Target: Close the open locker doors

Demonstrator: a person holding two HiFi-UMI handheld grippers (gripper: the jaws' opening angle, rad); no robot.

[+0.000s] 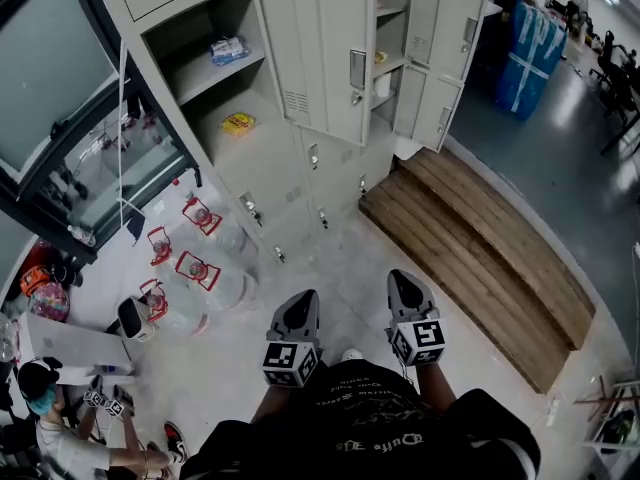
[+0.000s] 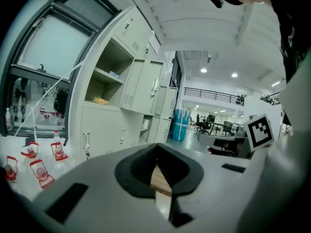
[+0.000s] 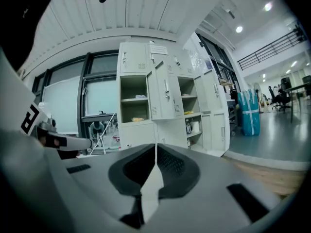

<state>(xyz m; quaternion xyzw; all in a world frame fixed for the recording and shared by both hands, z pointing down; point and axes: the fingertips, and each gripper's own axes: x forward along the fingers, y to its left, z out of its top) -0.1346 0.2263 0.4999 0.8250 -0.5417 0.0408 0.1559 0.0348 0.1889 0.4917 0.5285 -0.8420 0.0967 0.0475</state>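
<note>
A bank of pale grey lockers (image 1: 300,158) stands ahead of me. Its middle door (image 1: 325,58) hangs wide open, beside an open compartment holding a blue packet (image 1: 228,48) and a yellow item (image 1: 238,123). Further right, an upper door (image 1: 445,23) and a lower door (image 1: 425,103) also stand open. My left gripper (image 1: 300,306) and right gripper (image 1: 405,288) are held low in front of me, well short of the lockers, both shut and empty. The left gripper view shows the middle open door (image 2: 146,87) beyond the left gripper (image 2: 156,149). In the right gripper view the same door (image 3: 164,95) shows above the right gripper (image 3: 155,147).
Several water bottles with red handles (image 1: 200,268) lie on the floor left of the lockers. A low wooden platform (image 1: 480,238) runs along the right. Blue wrapped packs (image 1: 535,53) stand at the far right. A person (image 1: 50,433) crouches at the bottom left.
</note>
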